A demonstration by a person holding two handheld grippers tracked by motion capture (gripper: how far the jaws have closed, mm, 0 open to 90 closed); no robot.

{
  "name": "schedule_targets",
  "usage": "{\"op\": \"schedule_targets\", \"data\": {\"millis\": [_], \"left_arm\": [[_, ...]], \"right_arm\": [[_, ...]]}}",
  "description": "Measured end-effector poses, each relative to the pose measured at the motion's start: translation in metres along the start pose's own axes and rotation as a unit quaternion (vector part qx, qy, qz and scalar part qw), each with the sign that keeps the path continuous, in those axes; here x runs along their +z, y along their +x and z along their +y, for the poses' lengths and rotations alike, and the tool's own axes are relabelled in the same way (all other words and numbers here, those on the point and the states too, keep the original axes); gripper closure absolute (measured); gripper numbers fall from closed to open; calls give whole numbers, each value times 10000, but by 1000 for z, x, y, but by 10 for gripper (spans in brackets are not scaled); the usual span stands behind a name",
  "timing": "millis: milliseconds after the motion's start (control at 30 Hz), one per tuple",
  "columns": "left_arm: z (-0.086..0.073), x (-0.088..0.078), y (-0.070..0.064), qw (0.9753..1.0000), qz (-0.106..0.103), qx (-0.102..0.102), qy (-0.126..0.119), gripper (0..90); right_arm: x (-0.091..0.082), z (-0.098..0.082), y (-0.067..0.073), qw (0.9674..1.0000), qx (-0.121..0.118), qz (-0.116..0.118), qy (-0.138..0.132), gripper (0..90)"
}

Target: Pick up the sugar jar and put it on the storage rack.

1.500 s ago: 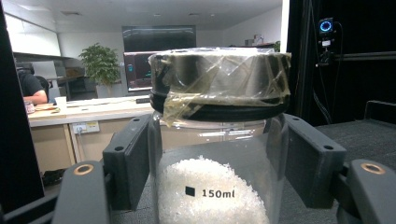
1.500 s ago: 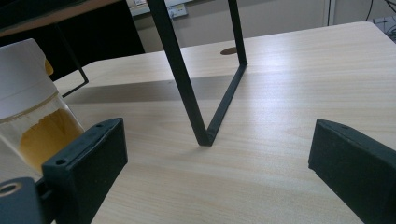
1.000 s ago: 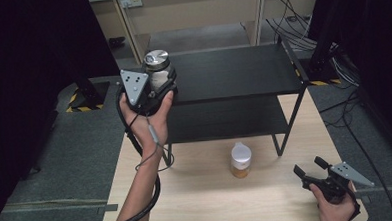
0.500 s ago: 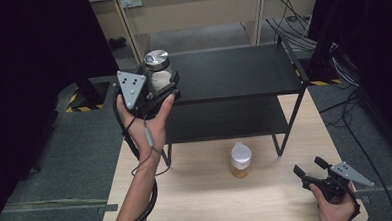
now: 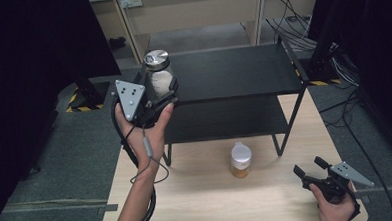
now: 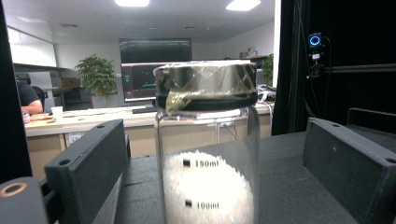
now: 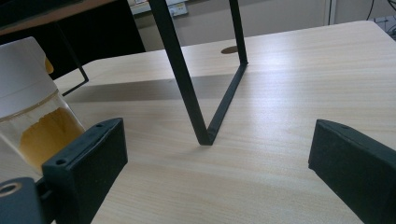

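A glass jar [image 5: 158, 71] with a taped metal lid and white powder stands on the left end of the black rack's top shelf [image 5: 232, 69]. My left gripper [image 5: 166, 90] is open just in front of it. In the left gripper view the jar [image 6: 208, 154] rises between the two jaws with a gap on each side. A smaller jar [image 5: 240, 160] with a white cap and yellow contents stands on the wooden table [image 5: 198, 200]. My right gripper [image 5: 310, 166] rests open at the table's right front, empty. In its own view that yellow jar [image 7: 32, 116] is beyond the left jaw.
The rack's lower shelf [image 5: 224, 119] is bare. One thin black rack leg [image 7: 187, 84] comes down onto the table ahead of the right gripper. Cables [image 5: 342, 59] lie on the floor at the back right. Dark curtains hang on both sides.
The left hand and its gripper have drawn back a little toward the person. The powder jar stays in place on the top shelf. The right gripper has not moved.
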State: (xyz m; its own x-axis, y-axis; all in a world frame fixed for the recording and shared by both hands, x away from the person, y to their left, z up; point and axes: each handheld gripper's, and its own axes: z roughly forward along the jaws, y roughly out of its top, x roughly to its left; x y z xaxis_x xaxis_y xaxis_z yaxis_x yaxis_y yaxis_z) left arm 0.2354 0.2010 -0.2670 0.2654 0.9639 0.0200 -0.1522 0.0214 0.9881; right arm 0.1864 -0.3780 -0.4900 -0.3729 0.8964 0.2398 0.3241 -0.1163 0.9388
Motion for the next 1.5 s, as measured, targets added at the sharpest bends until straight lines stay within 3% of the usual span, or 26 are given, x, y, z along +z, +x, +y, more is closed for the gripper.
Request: {"op": "schedule_targets", "data": {"millis": [700,1500], "left_arm": [[-25,-33,-10,9997,-74,239,25,69],[-66,-56,-11,9993,-285,240,53,70]], "right_arm": [[0,0,0,10000,-8,11,10,46],[1,1,0,10000,-12,15,21,46]]}}
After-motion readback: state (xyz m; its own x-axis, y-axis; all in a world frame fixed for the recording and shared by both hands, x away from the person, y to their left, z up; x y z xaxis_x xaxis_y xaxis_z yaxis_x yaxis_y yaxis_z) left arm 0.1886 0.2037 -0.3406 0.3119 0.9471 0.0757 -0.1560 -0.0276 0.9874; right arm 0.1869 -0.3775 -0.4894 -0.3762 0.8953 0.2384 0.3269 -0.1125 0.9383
